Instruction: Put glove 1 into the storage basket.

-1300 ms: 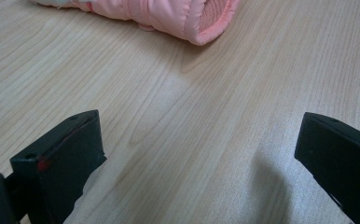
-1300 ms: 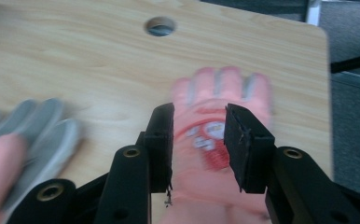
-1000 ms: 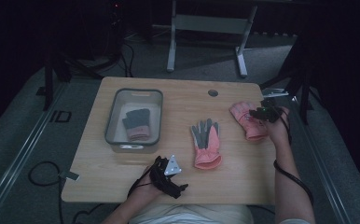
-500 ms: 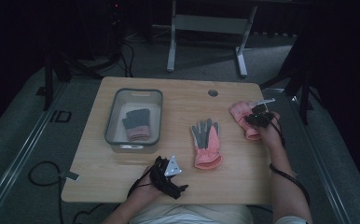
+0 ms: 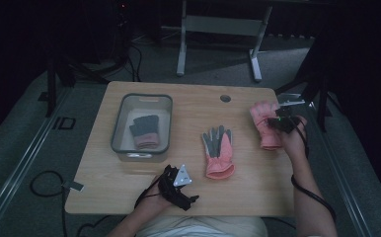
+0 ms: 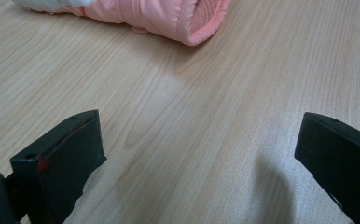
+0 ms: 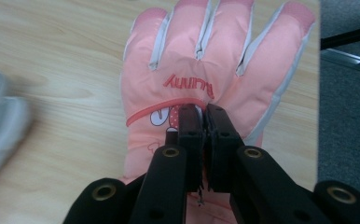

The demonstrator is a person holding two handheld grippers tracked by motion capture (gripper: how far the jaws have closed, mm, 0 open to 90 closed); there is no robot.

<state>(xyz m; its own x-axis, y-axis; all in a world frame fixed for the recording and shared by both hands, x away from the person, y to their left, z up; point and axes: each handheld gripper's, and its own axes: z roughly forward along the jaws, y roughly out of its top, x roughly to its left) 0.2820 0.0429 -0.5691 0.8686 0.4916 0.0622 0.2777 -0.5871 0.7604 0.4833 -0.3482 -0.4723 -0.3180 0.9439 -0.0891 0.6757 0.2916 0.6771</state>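
From above my side, the high view looks forward and down over the whole table [image 5: 129, 192], while my left gripper view skims low and close across its wood and my right gripper view looks down closely on the pink glove [image 7: 206, 70], shared with the high view.

I work in a dim recording room, not a home. My wooden worktop [image 5: 129, 190] stands alone on grey carpet [image 5: 25, 148]. Cables [image 5: 43, 182] trail over the floor, and a metal stand [image 5: 218, 29] waits behind.
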